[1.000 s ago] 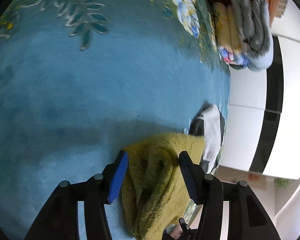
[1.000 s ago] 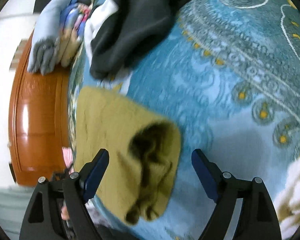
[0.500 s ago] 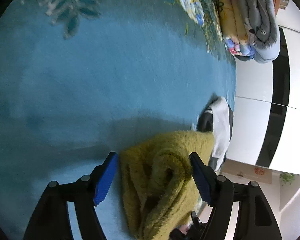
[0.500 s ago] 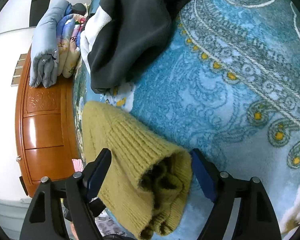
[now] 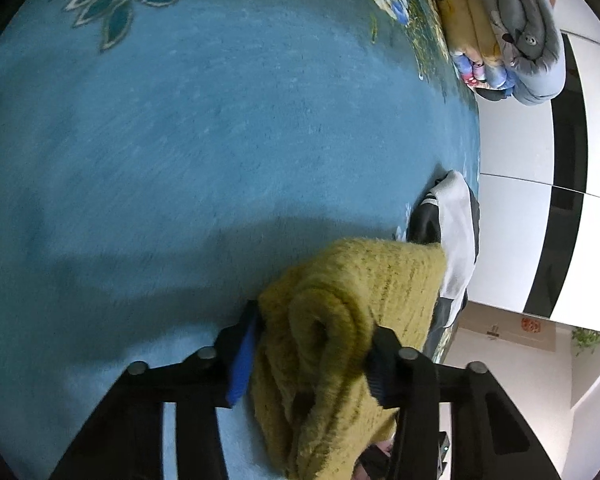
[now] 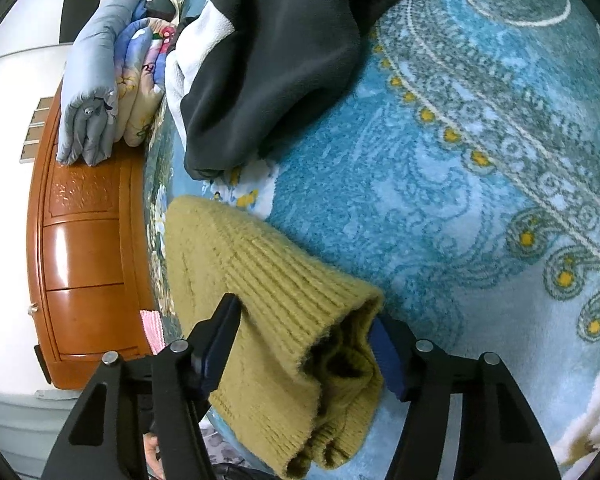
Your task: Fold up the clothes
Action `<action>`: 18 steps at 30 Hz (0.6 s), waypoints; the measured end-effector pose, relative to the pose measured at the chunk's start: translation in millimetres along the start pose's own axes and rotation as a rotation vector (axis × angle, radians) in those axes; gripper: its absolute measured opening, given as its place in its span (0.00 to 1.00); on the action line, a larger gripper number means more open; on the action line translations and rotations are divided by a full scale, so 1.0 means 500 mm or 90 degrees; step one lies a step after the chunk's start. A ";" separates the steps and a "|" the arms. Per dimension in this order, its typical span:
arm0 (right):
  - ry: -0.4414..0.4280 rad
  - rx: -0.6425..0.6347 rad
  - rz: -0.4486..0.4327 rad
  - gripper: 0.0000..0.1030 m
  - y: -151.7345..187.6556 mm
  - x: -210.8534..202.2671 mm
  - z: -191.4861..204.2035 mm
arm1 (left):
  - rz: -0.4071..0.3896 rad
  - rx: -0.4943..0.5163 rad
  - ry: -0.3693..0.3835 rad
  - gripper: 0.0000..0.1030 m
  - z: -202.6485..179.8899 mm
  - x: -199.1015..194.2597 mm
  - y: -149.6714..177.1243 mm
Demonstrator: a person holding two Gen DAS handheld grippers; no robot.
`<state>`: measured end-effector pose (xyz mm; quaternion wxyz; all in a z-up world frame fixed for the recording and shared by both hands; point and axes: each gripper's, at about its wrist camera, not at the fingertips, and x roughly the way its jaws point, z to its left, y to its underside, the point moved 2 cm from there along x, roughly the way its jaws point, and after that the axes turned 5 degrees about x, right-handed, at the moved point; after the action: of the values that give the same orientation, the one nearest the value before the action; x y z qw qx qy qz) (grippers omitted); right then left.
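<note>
A folded mustard-yellow knit sweater (image 5: 352,312) lies on the blue patterned blanket (image 5: 180,140). My left gripper (image 5: 308,348) has its jaws closed against one bunched end of the sweater. In the right wrist view the sweater (image 6: 268,300) fills the space between the jaws of my right gripper (image 6: 304,340), which press its other folded end. A dark grey and white garment (image 6: 276,52) lies crumpled beyond the sweater; it also shows in the left wrist view (image 5: 452,224).
Folded quilts (image 5: 508,28) are stacked at the head of the bed, also in the right wrist view (image 6: 108,88). A wooden headboard (image 6: 80,248) stands to the left. White wardrobe doors (image 5: 520,200) stand beyond the bed's edge.
Both grippers have moved in over the sweater's ends and their jaws have closed from wide open onto the thick folds.
</note>
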<state>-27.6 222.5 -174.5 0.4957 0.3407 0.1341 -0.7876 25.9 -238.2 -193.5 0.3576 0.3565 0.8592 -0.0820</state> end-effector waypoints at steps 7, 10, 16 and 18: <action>0.025 -0.032 0.008 0.55 -0.046 0.005 0.045 | 0.035 -0.009 -0.010 0.35 -0.028 -0.023 0.053; 0.030 -0.042 0.007 0.54 -0.069 0.007 0.061 | 0.045 -0.015 -0.009 0.36 -0.025 -0.024 0.058; 0.029 -0.038 0.011 0.55 -0.067 -0.007 0.036 | 0.044 -0.005 0.021 0.56 -0.017 -0.039 0.034; 0.024 -0.036 0.009 0.59 -0.060 -0.018 0.022 | 0.031 0.027 0.007 0.62 -0.019 -0.051 0.014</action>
<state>-55.5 236.8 -164.4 0.5082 0.3422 0.1631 -0.7733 37.8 -243.6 -168.5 0.3474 0.3850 0.8504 -0.0894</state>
